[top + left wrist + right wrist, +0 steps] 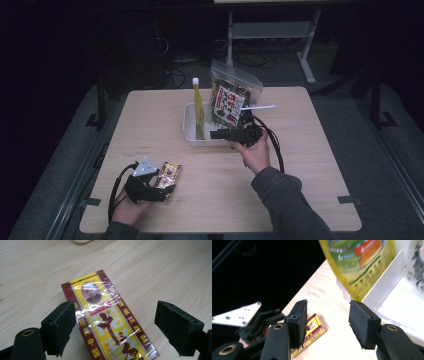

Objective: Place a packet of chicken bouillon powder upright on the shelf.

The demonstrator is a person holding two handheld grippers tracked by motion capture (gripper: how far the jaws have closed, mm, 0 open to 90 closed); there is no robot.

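— Between the left gripper's [115,327] wide-spread jaws?
— The yellow-and-red packet [107,320] (flat, untouched). The right gripper [327,320], parted and empty, hangs beside the white tray [189,125].
— Underneath?
— A pale wooden table [300,165]; dark room around.

Legible on the red-and-yellow packet [107,322]: large "十三", side columns "经典中国" and "传承典…堂", under a small portrait; lettering on the yellow pouch [359,262] and seaweed bag [231,100] too blurred to read.
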